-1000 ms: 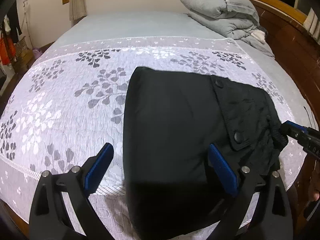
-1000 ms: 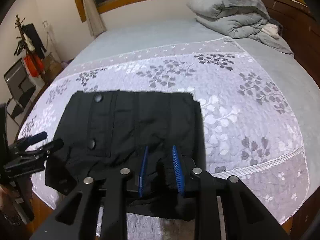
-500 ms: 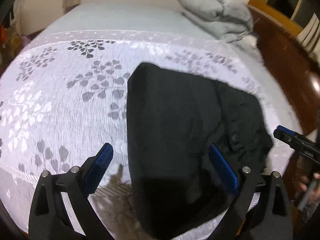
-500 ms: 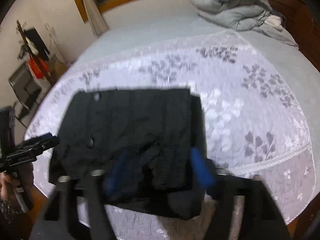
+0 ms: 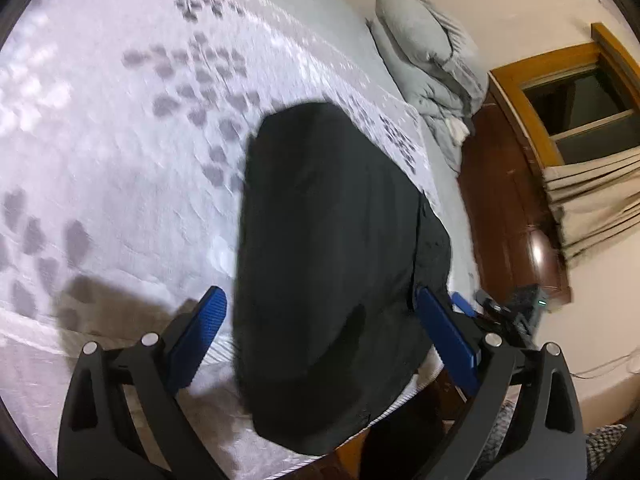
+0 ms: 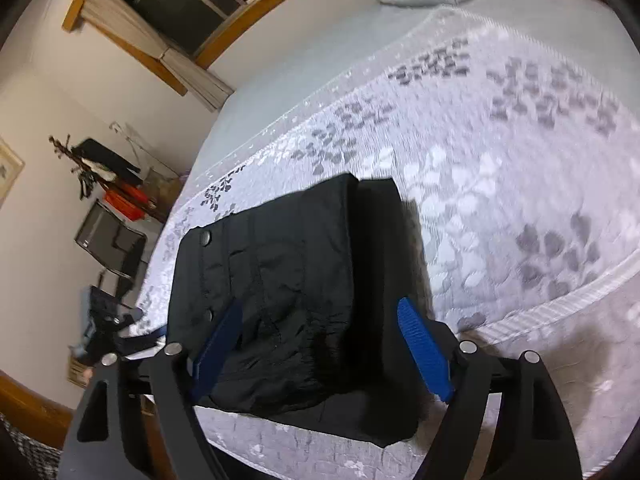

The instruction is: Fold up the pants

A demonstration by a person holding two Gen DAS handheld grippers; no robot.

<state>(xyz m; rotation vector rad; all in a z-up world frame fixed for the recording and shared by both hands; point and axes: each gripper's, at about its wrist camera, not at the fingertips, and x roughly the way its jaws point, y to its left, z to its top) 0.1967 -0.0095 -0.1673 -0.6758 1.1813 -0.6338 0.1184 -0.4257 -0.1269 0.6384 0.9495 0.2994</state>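
A: Where are the pants [image 6: 280, 280]?
B: Folded into a black block at the near edge of the bed [image 6: 520, 160].
A: Grippers?
B: Right gripper [image 6: 320, 344] is opening, its pads clear of the cloth. Left gripper [image 5: 320, 332] is spread wide, grasping nothing.

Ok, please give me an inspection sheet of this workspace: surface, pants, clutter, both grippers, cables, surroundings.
Surface: bed with white leaf-patterned cover.
Job's things: black snap-button pants, folded into a compact rectangle near the bed edge.
Clutter: grey bundled duvet at the far end.
Grippers: left gripper jaws wide apart around the pants; right gripper jaws opening, nothing pinched.
Cables: thin cable on the floor.
Surroundings: wooden-framed window, beige curtain, coat stand.
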